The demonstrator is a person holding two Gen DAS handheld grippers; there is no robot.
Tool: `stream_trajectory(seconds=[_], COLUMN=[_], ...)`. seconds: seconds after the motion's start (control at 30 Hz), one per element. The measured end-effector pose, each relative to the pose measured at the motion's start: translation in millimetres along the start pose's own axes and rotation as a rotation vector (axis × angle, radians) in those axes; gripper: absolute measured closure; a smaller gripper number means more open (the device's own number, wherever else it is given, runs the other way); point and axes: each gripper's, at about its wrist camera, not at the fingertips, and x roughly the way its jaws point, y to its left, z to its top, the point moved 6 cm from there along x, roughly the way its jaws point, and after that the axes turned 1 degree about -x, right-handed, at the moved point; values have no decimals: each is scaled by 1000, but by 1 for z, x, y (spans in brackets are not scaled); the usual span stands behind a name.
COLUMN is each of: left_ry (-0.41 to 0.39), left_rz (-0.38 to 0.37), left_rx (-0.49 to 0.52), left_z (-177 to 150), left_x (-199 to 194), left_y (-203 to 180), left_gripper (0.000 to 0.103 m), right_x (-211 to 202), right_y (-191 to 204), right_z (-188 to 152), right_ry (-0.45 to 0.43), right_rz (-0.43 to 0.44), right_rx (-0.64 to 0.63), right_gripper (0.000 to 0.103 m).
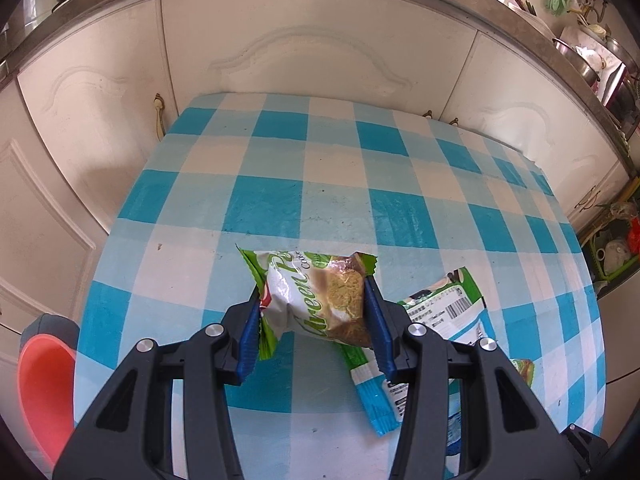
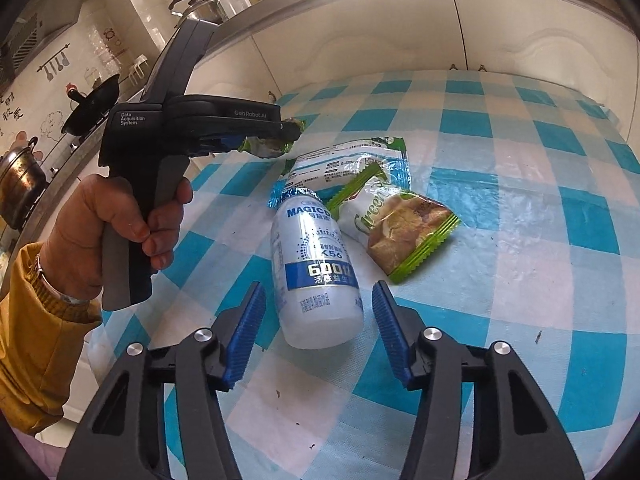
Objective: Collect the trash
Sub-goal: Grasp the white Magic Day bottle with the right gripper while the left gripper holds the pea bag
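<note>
L tongs (image 1: 310, 312) grip a green cookie packet (image 1: 320, 300), held above the checked desk (image 1: 280, 200). R tongs (image 2: 318, 320) are open astride the white bottle (image 2: 316, 264), pads not touching. Risk: round bottle may roll or squirt out if pinched off-centre. Second cookie packet (image 2: 400, 224) and flat wrapper (image 2: 352, 164) lie just beside it; far desk half gives free room.

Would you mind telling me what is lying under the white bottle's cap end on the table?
The white bottle lies on its side, its cap end over the corner of a flat white-and-blue packet. A green snack wrapper overlaps that packet too. How far the packet reaches beneath the bottle is hidden.
</note>
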Motion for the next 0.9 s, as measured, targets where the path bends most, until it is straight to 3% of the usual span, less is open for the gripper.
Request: stream_trajectory(seconds=[0.4, 0.5, 0.9], left_ry=[-9, -11, -7], left_rz=[21, 26, 32], left_rx=[8, 9, 4], left_z=[-6, -7, -20], left_x=[-4, -5, -12], left_y=[6, 8, 17], left_gripper=[55, 55, 55], right_x=[9, 12, 12], right_y=[1, 0, 1], right_z=[7, 7, 8], right_ry=[9, 16, 12], right_rz=[8, 9, 2], right_rx=[-8, -2, -10], right_gripper=[48, 55, 56])
